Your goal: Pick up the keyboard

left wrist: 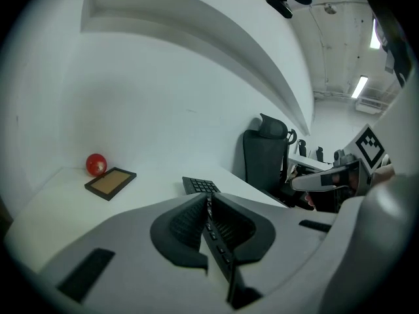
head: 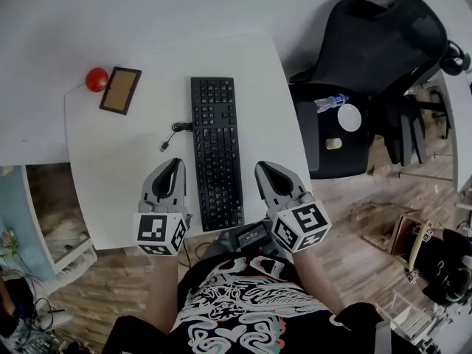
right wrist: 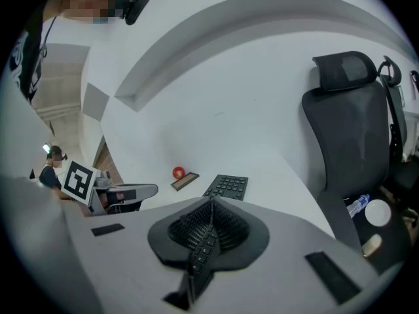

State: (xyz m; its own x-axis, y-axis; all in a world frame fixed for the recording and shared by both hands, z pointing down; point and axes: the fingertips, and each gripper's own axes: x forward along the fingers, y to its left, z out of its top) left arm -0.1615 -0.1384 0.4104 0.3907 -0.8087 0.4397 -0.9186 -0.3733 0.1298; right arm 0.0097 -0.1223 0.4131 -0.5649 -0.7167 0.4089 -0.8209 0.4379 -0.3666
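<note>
Flanking the keyboard, your left gripper and right gripper had jaws closed tight, nothing held. Keyboard lay flat on the white table, lengthwise between them, cable off its left side. Probably light, stiff, thin, smooth plastic; best pinched at both long edges mid-length, else it tips.

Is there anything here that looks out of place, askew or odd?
The cable of the keyboard lies curled on the table left of it, and its plug end is free, connected to nothing. On the chair, a water bottle lies on its side. Nothing looks spilled or broken.
</note>
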